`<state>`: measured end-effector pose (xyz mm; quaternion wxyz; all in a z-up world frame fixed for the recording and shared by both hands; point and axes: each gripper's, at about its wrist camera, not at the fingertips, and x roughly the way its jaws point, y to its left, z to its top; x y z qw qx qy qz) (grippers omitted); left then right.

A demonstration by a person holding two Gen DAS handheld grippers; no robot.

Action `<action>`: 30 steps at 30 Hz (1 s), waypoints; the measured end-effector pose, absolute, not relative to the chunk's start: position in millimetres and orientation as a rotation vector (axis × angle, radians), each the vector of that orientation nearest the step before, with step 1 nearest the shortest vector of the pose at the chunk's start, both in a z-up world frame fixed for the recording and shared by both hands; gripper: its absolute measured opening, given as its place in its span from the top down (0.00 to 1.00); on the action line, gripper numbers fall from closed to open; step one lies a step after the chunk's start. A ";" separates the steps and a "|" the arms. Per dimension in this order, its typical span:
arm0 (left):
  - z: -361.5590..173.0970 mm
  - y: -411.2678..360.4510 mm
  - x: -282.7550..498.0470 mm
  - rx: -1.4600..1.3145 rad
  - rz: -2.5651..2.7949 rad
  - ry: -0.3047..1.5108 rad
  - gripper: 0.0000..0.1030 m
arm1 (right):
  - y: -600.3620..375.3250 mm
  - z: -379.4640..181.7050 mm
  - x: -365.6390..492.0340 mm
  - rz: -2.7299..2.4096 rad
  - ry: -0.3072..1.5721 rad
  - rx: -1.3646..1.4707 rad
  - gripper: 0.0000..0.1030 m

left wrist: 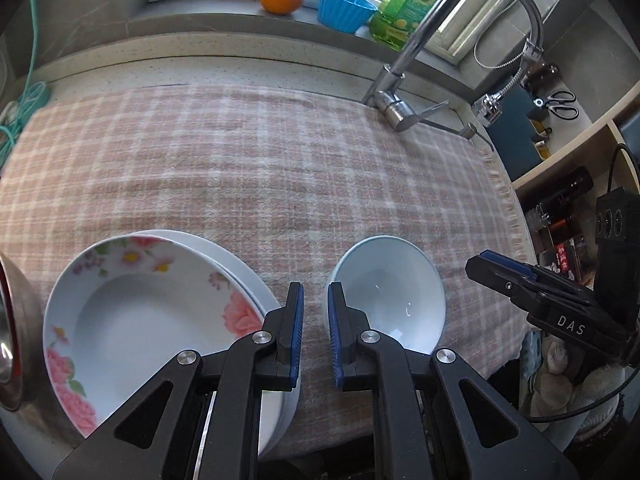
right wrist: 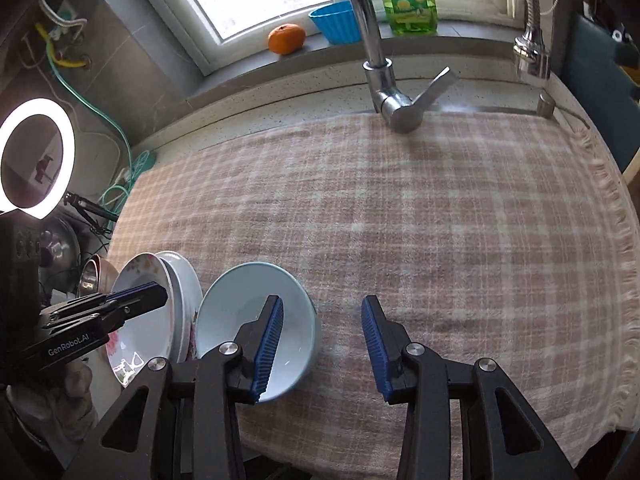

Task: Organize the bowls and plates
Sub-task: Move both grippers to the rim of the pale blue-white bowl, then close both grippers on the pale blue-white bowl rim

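I have the left gripper (left wrist: 315, 332) hanging over the near edge of the counter (left wrist: 256, 76), its jaws drawn close with only a narrow gap and nothing between them, lined up on the strip of cloth (left wrist: 280, 168) between the plates (left wrist: 132, 320) and the bowl (left wrist: 390, 300). My right gripper (right wrist: 322, 348) is spread wide and empty; its left finger sits over the bowl's hollow and its right finger over bare cloth, so I judge it placed to straddle the bowl's right rim. The plates are stacked at the near left: glossy white ceramic, the top one deep-welled with pink flowers, the stack slightly staggered. The bowl stands upright just beside them, plain, smooth and pale, seemingly not touching. The checked pink cloth is soft and woolly, probably laid to cushion the crockery.
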<state>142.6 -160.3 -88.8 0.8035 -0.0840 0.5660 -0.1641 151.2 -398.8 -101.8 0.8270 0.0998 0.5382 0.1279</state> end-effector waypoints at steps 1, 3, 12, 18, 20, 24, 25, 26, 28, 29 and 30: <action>-92.3 -162.9 144.2 -0.184 -0.361 1.228 0.90 | -398.8 -105.0 149.2 0.268 1.146 0.218 0.66; -97.3 -167.6 145.8 -0.181 -0.375 1.248 0.90 | -398.4 -111.4 147.1 0.264 1.152 0.224 0.67; -110.4 -182.2 150.7 -0.145 -0.393 1.288 0.90 | -389.8 -133.7 142.4 0.260 1.201 0.234 0.73; -119.1 -183.0 152.0 -0.142 -0.387 1.311 0.90 | -393.2 -144.6 144.3 0.257 1.239 0.273 0.80; -121.0 -182.1 152.2 -0.141 -0.382 1.313 0.90 | -392.5 -146.5 144.7 0.264 1.249 0.280 0.81; -124.2 -180.2 153.6 -0.154 -0.380 1.315 0.90 | -388.1 -147.6 145.6 0.281 1.257 0.284 0.87; -124.5 -180.4 153.8 -0.155 -0.380 1.313 0.90 | -387.1 -147.6 146.5 0.284 1.258 0.285 0.88; -124.8 -180.3 153.9 -0.158 -0.380 1.311 0.90 | -386.5 -147.8 147.2 0.286 1.260 0.288 0.90; -125.7 -180.7 154.6 -0.163 -0.386 1.311 0.92 | -386.1 -148.7 148.9 0.288 1.264 0.298 0.91; -126.4 -180.5 154.9 -0.170 -0.387 1.310 0.93 | -386.0 -149.3 149.5 0.285 1.265 0.299 0.91; -127.1 -180.4 155.3 -0.176 -0.387 1.311 0.93 | -385.9 -149.7 149.8 0.285 1.265 0.301 0.91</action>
